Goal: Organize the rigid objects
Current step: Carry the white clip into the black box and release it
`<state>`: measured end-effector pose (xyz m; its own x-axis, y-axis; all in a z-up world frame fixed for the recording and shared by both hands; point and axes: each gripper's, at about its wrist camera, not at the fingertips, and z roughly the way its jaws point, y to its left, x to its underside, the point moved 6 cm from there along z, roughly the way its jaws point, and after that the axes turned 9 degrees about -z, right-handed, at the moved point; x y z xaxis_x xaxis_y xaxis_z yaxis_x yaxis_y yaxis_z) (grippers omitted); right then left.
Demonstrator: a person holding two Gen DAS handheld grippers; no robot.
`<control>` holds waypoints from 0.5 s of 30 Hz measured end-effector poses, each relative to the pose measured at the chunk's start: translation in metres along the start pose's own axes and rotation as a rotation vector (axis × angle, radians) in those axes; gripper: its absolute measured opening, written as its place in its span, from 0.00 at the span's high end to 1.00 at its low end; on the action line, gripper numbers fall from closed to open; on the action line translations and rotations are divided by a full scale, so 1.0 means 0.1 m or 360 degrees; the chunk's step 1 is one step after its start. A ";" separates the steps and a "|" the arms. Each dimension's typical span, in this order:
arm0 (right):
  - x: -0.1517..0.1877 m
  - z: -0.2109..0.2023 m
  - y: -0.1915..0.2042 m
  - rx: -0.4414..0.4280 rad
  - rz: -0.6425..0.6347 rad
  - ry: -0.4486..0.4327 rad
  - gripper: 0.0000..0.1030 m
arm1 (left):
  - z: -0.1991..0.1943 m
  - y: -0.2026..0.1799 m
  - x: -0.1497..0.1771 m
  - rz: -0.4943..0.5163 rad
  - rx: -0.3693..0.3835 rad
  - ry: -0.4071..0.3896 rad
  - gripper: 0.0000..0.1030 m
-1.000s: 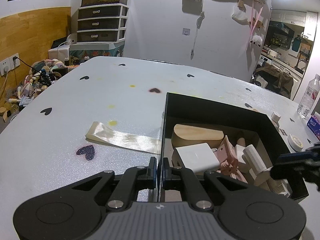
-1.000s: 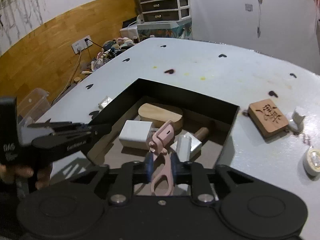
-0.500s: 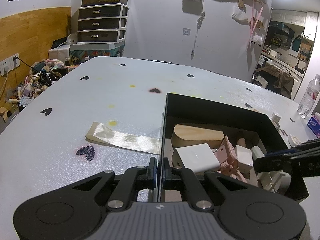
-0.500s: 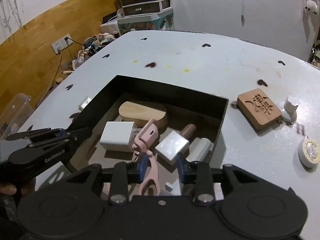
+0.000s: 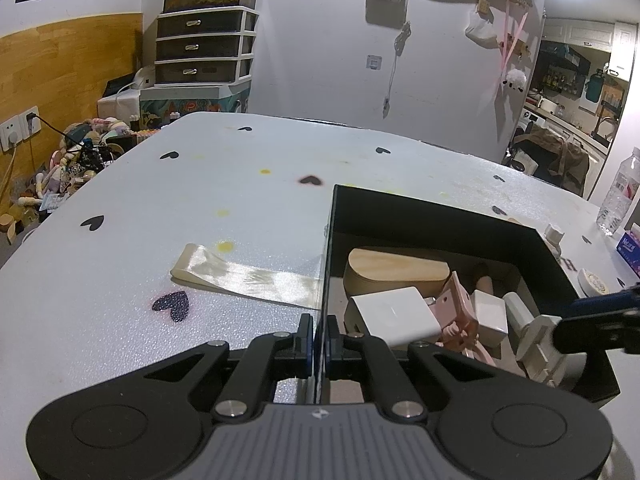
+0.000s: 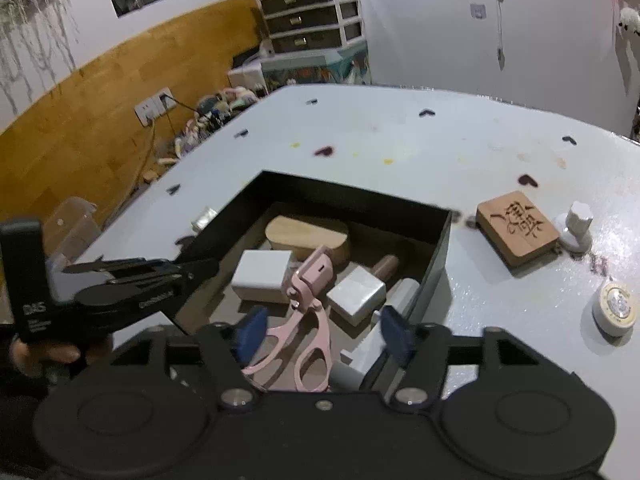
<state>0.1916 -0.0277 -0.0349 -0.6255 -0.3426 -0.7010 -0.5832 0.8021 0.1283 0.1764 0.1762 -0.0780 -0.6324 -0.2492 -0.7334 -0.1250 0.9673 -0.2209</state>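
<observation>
Mostly done — black box (image 6: 434, 248) holds pink curler (image 6: 310, 300), white blocks; left gripper (image 5: 320, 340) clamped on box wall; right gripper (image 6: 324, 332) jaws opening, nothing pinched. Left — wooden stamp (image 6: 516, 228), round tin (image 6: 614, 308) outside on table.

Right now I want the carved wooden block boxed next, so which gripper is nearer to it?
Right. The right gripper, jaws opening over the pink scissors, is inside the black box, whose wall stands beside the carved wooden block. The left gripper clamps the box's opposite wall.

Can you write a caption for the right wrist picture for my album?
Right claw opening above pink scissors lying in the black box.
</observation>
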 end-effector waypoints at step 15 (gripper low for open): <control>0.11 -0.16 0.13 -0.0127 -0.0055 -0.0027 0.19 | 0.00 0.00 0.00 -0.0001 0.0000 0.0000 0.95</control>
<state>0.1687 -0.0290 -0.0298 -0.5956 -0.3605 -0.7178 -0.6443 0.7480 0.1589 0.1766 0.1764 -0.0782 -0.6323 -0.2497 -0.7334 -0.1254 0.9671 -0.2211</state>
